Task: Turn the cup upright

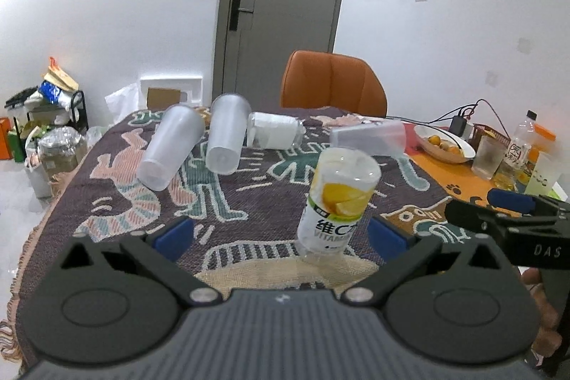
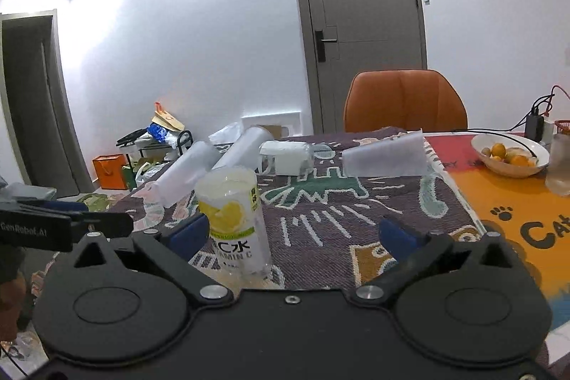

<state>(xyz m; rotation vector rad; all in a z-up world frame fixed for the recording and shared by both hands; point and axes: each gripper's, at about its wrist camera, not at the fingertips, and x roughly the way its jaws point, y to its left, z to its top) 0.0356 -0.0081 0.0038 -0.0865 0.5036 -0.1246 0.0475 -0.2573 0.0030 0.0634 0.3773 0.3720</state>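
Lemon-label cup [image 1: 336, 202]: standing, 1 o'clock of left gripper [image 1: 281, 234], fingers spread, empty; right gripper [image 2: 295, 234] likewise spread, empty; frosted cups [image 1: 171, 148] lying at 11 o'clock, apparently awaiting flipping

1. I count four clear plastic cups lying on their sides: one [image 1: 167, 148], a second [image 1: 228, 134], a third [image 1: 274, 130], a fourth [image 1: 370, 136].
2. One lemon-label cup [image 1: 336, 202] stands on the blanket.
3. One orange chair [image 1: 333, 84].
4. One fruit bowl [image 1: 445, 141].
5. I see two grey doors: one [image 2: 359, 24], another [image 2: 32, 102].
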